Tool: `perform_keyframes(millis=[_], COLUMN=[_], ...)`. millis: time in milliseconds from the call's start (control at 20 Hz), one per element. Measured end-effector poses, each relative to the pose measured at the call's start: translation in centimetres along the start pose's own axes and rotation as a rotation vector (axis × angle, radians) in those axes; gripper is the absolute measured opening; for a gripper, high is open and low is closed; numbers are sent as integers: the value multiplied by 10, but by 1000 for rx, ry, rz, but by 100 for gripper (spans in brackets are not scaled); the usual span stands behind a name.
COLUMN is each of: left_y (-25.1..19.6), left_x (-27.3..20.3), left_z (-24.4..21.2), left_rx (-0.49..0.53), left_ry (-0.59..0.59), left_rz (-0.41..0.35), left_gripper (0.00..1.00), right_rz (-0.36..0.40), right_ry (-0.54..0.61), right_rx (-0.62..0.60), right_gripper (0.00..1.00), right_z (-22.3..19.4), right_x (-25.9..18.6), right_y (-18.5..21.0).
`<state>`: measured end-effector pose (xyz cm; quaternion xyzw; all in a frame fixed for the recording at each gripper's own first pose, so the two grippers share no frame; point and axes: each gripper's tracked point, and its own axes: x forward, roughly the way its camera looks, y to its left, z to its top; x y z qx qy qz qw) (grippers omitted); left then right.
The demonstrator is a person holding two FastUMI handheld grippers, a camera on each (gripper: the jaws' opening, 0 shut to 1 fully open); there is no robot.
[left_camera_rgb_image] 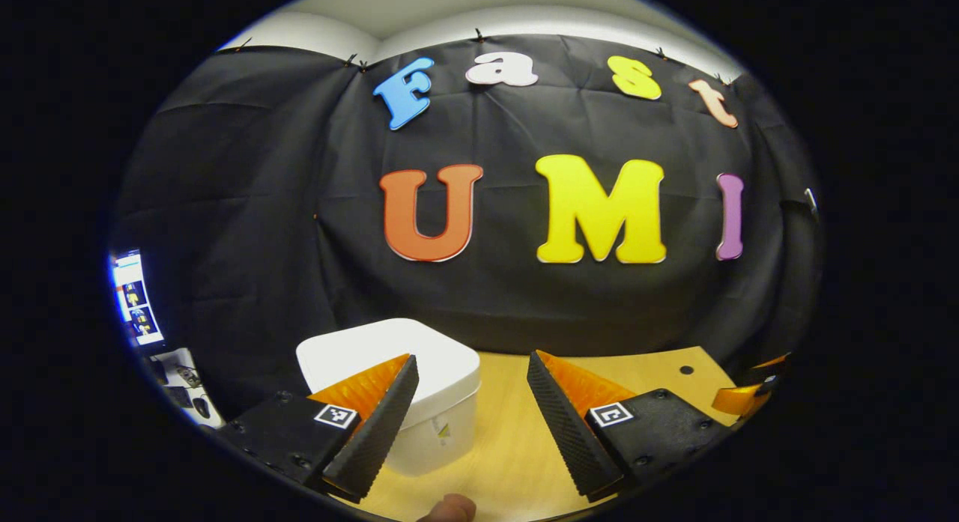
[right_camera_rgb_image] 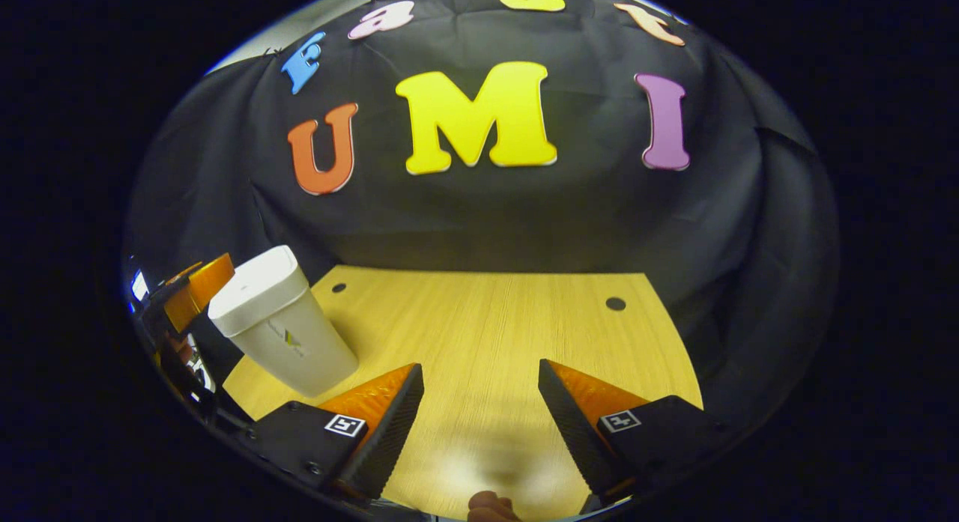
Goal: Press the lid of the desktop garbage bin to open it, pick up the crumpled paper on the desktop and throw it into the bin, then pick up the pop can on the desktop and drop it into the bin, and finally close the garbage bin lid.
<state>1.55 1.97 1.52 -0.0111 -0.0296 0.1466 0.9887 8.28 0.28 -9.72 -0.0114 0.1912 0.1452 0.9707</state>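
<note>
A white desktop garbage bin point(left_camera_rgb_image: 431, 387) stands on the wooden desk with its lid down, just ahead of my left gripper point(left_camera_rgb_image: 472, 368), partly behind that gripper's left finger. The left gripper is open and holds nothing. In the right gripper view the same bin point(right_camera_rgb_image: 281, 327) stands at the left of the desk, lid shut. My right gripper point(right_camera_rgb_image: 479, 376) hovers open over bare desk to the right of the bin, with nothing between its fingers. The left gripper point(right_camera_rgb_image: 191, 290) appears behind the bin at the far left of that view.
The wooden desk point(right_camera_rgb_image: 494, 335) has small round holes point(right_camera_rgb_image: 615, 303) near its back edge, against the black cloth wall. A screen point(left_camera_rgb_image: 135, 297) glows at the far left beyond the cloth. A fingertip point(left_camera_rgb_image: 449, 509) of the holding hand shows at the bottom.
</note>
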Motion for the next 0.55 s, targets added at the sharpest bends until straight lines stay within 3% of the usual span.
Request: perform_keyframes(millis=[150, 300, 550], left_y=[-22, -33, -29], left_x=[-18, -33, -46], left_z=[16, 17, 7], left_rx=[30, 36, 67], left_ry=[-22, -29, -8], left_rz=[-93, -169, -201], left_gripper=[96, 96, 96], right_rz=[-51, -65, -182], right_ry=[-109, -144, -291], right_rx=[-6, 11, 25], right_gripper=[97, 97, 97], right_z=[24, 28, 47], right_x=[-17, -33, -64], right_y=[5, 14, 9])
